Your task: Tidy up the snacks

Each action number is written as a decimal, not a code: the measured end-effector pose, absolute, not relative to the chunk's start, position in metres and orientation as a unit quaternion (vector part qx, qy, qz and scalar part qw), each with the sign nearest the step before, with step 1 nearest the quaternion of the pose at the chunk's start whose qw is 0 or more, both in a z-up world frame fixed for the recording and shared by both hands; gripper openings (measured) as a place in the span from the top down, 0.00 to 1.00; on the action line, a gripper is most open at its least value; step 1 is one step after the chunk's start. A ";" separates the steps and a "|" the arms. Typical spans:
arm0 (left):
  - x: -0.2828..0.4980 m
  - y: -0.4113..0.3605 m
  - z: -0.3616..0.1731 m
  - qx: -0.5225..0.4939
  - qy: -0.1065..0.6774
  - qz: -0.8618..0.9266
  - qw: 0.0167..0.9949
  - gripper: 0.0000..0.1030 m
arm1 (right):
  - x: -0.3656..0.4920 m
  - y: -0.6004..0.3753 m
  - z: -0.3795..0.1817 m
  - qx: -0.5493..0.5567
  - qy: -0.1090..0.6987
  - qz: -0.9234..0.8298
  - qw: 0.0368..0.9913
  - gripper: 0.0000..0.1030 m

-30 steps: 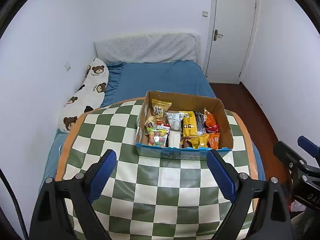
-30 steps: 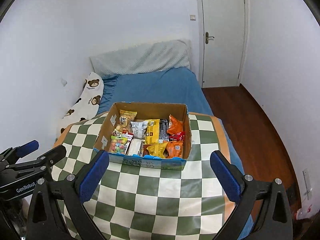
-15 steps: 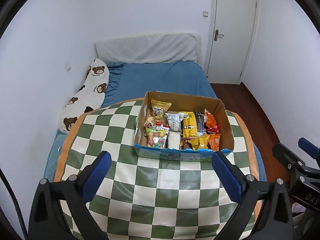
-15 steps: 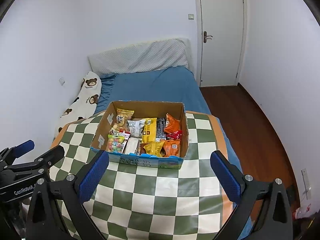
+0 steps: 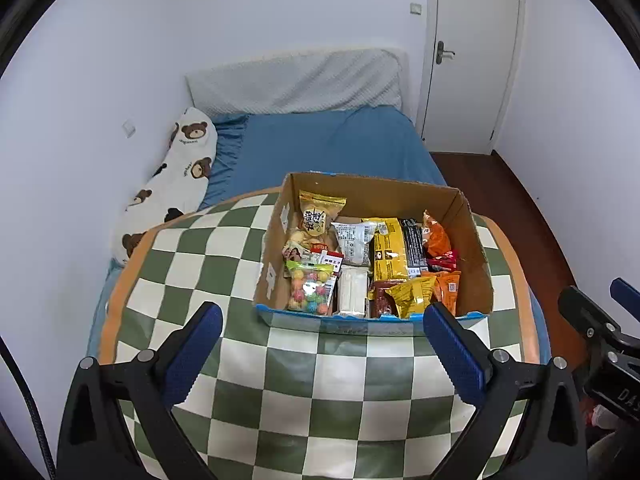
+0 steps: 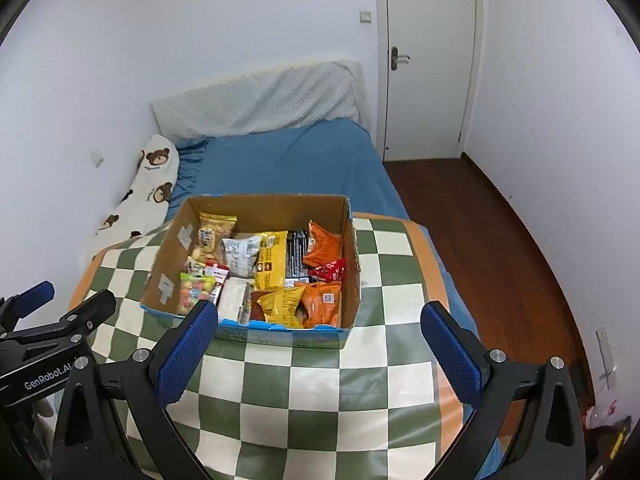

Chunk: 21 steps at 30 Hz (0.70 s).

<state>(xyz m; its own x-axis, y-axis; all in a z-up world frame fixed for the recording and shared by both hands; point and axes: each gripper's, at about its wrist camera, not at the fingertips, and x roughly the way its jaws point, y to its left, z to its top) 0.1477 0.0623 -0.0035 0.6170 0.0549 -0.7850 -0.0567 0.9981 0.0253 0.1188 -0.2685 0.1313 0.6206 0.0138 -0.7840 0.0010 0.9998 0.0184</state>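
An open cardboard box (image 5: 372,192) with a blue front edge sits on the far half of a green-and-white checkered table (image 5: 320,384). It holds several snack packets: a bag of coloured candy balls (image 5: 310,292), a yellow packet (image 5: 388,248), orange packets (image 5: 436,236). The box also shows in the right wrist view (image 6: 264,208). My left gripper (image 5: 320,344) is open and empty, held above the table just in front of the box. My right gripper (image 6: 318,340) is open and empty, also in front of the box, to the right of the left one.
A bed with a blue sheet (image 5: 328,144) and a bear-print pillow (image 5: 172,184) lies behind the table. A white door (image 5: 472,52) and dark wood floor (image 6: 480,232) are at the right. Each gripper shows at the edge of the other's view.
Both grippers have drawn back and up a little from the box; the left gripper's fingers have spread wider. Nothing in the box has moved.
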 end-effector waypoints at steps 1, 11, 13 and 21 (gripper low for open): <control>0.152 0.062 -0.008 0.001 0.443 0.031 0.896 0.00 | 0.125 -0.269 0.125 0.008 0.442 0.001 0.897 0.00; 0.182 0.062 -0.040 0.003 0.478 0.026 0.878 0.00 | 0.153 -0.271 0.085 0.008 0.472 -0.009 0.881 0.00; 0.184 0.063 -0.043 0.003 0.480 0.026 0.877 0.00 | 0.156 -0.270 0.081 0.006 0.476 -0.010 0.879 0.00; 0.188 0.062 -0.048 0.007 0.483 0.025 0.875 0.00 | 0.161 -0.268 0.072 -0.001 0.479 -0.014 0.877 0.00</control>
